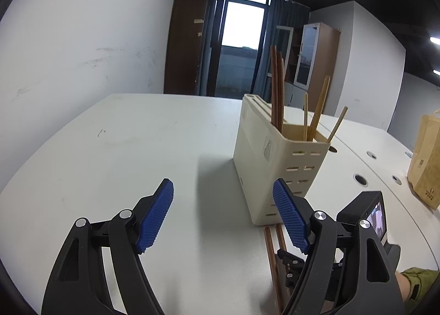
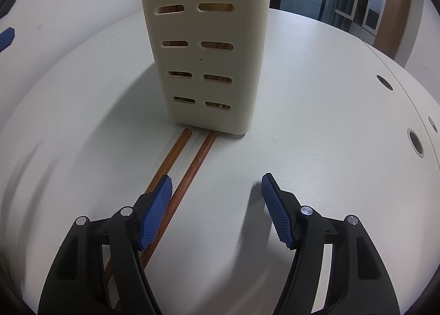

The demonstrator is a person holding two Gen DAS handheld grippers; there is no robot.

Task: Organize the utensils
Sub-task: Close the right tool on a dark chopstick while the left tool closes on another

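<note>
Chopsticks (image 2: pixel 189 166) beside right hand-held gripper (image 2: pixel 216 187)

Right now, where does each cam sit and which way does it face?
Left wrist: on the left tool, raised, facing the cream holder and room; shows its open fingers, the right tool's body and a sleeve.
Right wrist: on the right tool, low, facing the holder's slotted end; open fingers.
Shared: holder, two brown chopsticks on the white table.

Cream slotted utensil holder (image 1: pixel 264 161), 2 reddish-brown chopsticks (image 2: pixel 192 166), white table (image 1: pixel 137 136), blue cross-hatched gripper pads (image 2: pixel 155 213).
</note>
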